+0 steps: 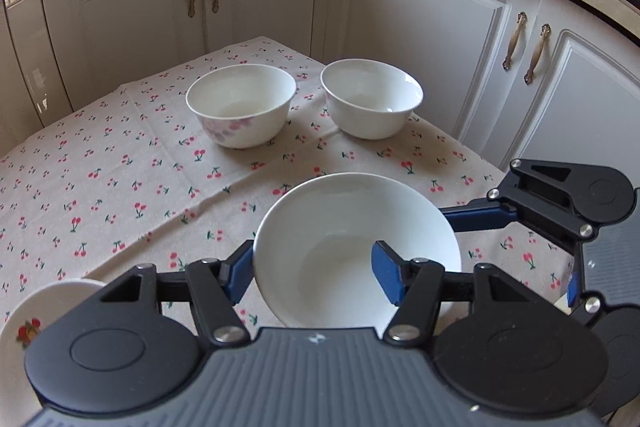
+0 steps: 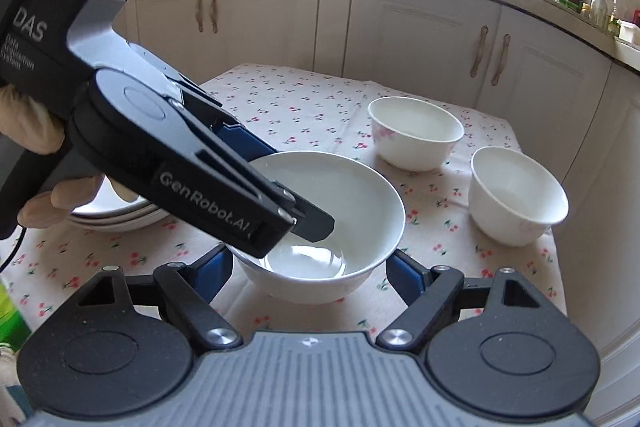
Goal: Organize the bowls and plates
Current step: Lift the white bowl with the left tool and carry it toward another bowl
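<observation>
A wide white bowl (image 1: 352, 251) (image 2: 328, 227) sits on the cherry-print tablecloth (image 1: 120, 187). My left gripper (image 1: 312, 275) straddles its near-left rim, one blue pad outside and one inside; whether it pinches the rim is unclear. In the right wrist view the left gripper (image 2: 280, 203) reaches into the bowl from the left. My right gripper (image 2: 308, 271) is open, its fingers spread on either side of the bowl's base. Two deeper white bowls stand beyond: one with pink flowers (image 1: 242, 105) (image 2: 416, 131) and one plain (image 1: 372, 97) (image 2: 518, 195).
A stack of plates (image 2: 120, 215) lies at the left behind the left gripper; a plate with a fruit print (image 1: 36, 319) shows at the lower left. The right gripper (image 1: 560, 203) is at the right. White cabinets (image 1: 420, 39) surround the small table closely.
</observation>
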`<state>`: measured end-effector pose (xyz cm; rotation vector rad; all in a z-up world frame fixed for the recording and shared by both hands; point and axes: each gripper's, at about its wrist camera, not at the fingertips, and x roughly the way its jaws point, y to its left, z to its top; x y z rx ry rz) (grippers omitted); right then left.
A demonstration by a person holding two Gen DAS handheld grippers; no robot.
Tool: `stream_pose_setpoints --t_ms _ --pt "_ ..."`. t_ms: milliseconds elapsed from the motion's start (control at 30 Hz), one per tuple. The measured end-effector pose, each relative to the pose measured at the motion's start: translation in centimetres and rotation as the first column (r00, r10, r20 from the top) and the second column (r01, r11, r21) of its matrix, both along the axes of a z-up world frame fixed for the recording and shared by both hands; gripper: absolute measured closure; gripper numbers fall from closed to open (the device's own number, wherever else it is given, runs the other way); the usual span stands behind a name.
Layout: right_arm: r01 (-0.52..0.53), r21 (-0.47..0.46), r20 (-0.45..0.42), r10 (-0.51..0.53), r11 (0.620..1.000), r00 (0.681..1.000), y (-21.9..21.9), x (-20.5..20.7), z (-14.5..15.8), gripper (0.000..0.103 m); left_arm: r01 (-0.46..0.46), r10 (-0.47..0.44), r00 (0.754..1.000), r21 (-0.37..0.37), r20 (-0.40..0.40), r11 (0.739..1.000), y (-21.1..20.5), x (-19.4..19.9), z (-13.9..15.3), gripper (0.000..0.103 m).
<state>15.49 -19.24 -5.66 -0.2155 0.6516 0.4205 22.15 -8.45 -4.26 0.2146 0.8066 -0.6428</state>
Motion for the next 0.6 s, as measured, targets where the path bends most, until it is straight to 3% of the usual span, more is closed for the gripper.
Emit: stream_pose_setpoints --t_ms 600 --pt "-0.026 0.009 -0.033 0.026 1.0 0.999 0.3 -3.3 -0.7 0.016 -0.012 0.012 1.0 -0.056 -0.002 0.998 1.1 -3.6 -0.8 0.041"
